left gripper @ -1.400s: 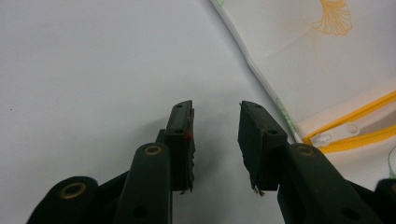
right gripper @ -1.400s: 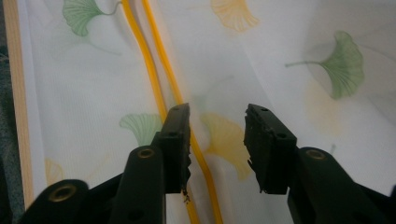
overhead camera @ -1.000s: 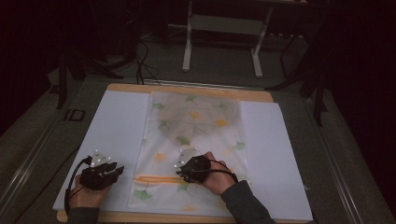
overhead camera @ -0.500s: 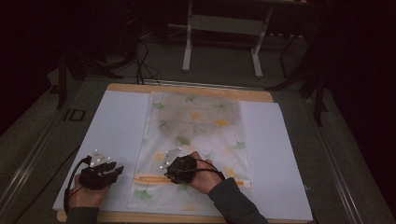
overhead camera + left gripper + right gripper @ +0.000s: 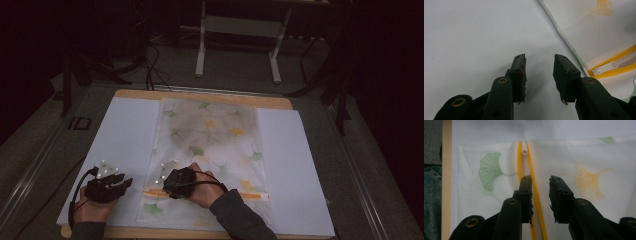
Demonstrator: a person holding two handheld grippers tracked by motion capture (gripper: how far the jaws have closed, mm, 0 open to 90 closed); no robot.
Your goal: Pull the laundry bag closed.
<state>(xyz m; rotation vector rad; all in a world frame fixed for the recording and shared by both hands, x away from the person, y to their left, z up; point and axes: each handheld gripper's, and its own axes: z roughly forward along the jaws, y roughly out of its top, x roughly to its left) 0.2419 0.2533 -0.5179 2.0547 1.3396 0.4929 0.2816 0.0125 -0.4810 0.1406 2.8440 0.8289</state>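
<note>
Right gripper view: your right gripper (image 5: 540, 182) hovers agape over the zipper (image 5: 536, 195) of the bag (image 5: 210, 150); left gripper (image 5: 539, 61) (jaws apart, empty) rests beside it.

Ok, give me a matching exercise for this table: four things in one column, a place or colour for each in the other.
1 left gripper
2 right gripper
3 zipper pull
4 zipper tape

a yellow
b white
c over the leaf-print mesh bag
d over the bare white mat, beside the bag

Pairs: 1-d, 2-c, 3-b, 4-a
</note>
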